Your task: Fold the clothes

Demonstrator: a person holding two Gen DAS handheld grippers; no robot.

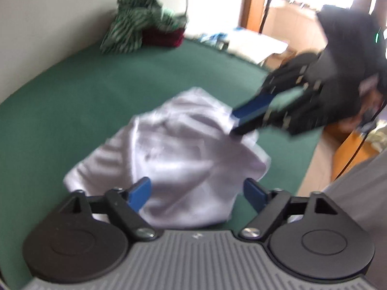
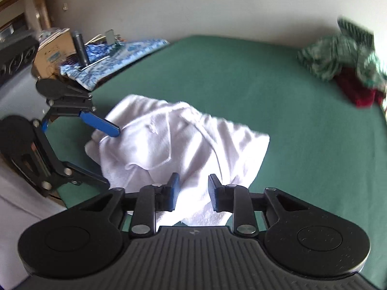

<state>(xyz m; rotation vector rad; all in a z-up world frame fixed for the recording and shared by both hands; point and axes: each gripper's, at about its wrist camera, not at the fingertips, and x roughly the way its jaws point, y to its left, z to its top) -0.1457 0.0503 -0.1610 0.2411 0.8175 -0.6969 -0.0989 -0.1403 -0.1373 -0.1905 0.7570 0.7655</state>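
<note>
White garment [image 2: 179, 145] lies crumpled mid-table on green felt-like table cover [image 2: 266, 84], toward near edge. Left gripper [image 1: 197, 193] spread wide, nothing between pads, cloth directly ahead. Right gripper [image 2: 193, 191] narrowly parted over garment's near hem, gripping nothing visible. Both about equally near. Fabric soft, creased, no clear long axis. Striped green and red clothes [image 2: 343, 60] heaped at far corner.

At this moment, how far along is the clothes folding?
Early. The white garment lies crumpled on the green table, unfolded. Both tongs are at it, left tongs wide open, right tongs partly open, neither gripping. The striped green and red clothes look bunched, possibly still waiting.
</note>
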